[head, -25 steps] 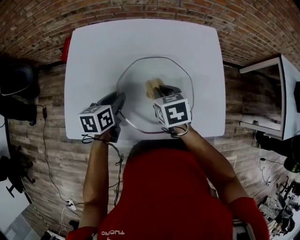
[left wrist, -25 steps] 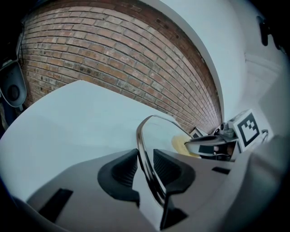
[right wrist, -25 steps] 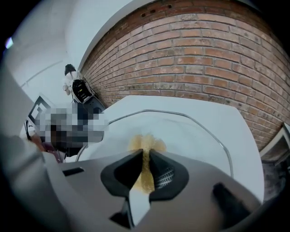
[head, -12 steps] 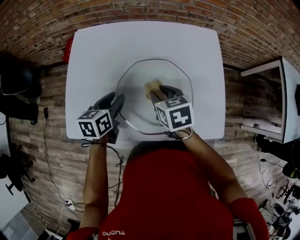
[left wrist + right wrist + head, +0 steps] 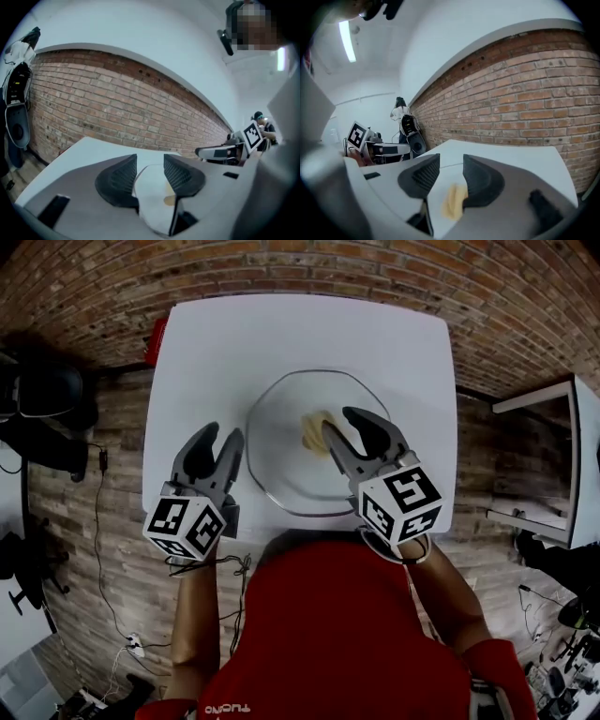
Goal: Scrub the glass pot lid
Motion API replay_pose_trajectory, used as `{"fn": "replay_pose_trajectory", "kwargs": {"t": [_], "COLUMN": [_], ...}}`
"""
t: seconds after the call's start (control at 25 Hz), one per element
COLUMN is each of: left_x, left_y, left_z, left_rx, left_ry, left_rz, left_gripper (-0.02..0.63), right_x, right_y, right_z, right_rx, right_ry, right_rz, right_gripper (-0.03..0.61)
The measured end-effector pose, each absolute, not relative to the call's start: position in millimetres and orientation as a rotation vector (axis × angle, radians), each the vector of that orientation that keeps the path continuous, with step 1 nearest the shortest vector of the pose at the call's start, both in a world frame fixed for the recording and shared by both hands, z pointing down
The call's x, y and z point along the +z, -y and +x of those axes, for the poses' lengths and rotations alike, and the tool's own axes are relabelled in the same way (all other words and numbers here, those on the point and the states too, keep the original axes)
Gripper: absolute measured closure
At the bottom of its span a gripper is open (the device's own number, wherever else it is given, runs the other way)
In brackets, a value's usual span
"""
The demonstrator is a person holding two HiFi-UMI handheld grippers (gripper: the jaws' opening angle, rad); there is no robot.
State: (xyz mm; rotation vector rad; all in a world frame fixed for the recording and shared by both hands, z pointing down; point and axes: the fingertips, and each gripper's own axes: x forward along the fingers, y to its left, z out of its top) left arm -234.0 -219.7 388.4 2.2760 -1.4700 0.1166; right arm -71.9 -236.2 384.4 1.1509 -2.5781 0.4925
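Lying flat on the white table (image 5: 281, 334), the glass pot lid (image 5: 281, 451) sits nearer the person's edge than the far one. A pale yellow sponge (image 5: 312, 432) rests loose on its middle. The right gripper (image 5: 339, 420) hangs over the lid's right half, its tips just beside the sponge. Its jaws have just been opening and now stand wide apart. The sponge shows down through the gap but is not pinched. The left gripper (image 5: 221, 435) hovers at the lid's left rim, over bare table. Its jaws have also just been opening and are spread wide, with nothing clamped between them, only the lid seen beyond. A small red object (image 5: 155, 341) pokes out at the table's far left edge. The person (image 5: 328, 634) stands close at the near side, in a red top, with a brick wall (image 5: 117, 103) beyond the table.
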Motion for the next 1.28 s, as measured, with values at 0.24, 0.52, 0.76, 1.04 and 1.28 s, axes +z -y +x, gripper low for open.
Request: {"fn": "replay_pose_trajectory", "kwargs": {"t": [0.24, 0.52, 0.76, 1.04, 1.28], "left_x": [308, 256, 250, 246, 246], "left_y": [211, 202, 192, 189, 190], "left_z": [-196, -169, -153, -151, -149], "left_rx": [-0.041, -0.117, -0.048, -0.064, -0.069], "left_ry": [1.486, 1.559, 1.55, 1.536, 1.524], "left_rz": [2.509, 2.655, 2.721, 2.718, 2.721], "left_gripper": [0.483, 0.573, 0.591, 0.597, 0.597], "right_x": [315, 272, 257, 244, 243], "right_y": [227, 213, 202, 195, 196], "right_z": [-81, -91, -103, -115, -116], "right_rx": [0.196, -0.012, -0.089, -0.074, -0.09], "right_ry": [2.812, 2.947, 3.012, 3.063, 3.059], "right_rz": [1.094, 1.001, 0.943, 0.947, 0.952], "right_gripper": [0.451, 0.52, 0.537, 0.549, 0.549]}}
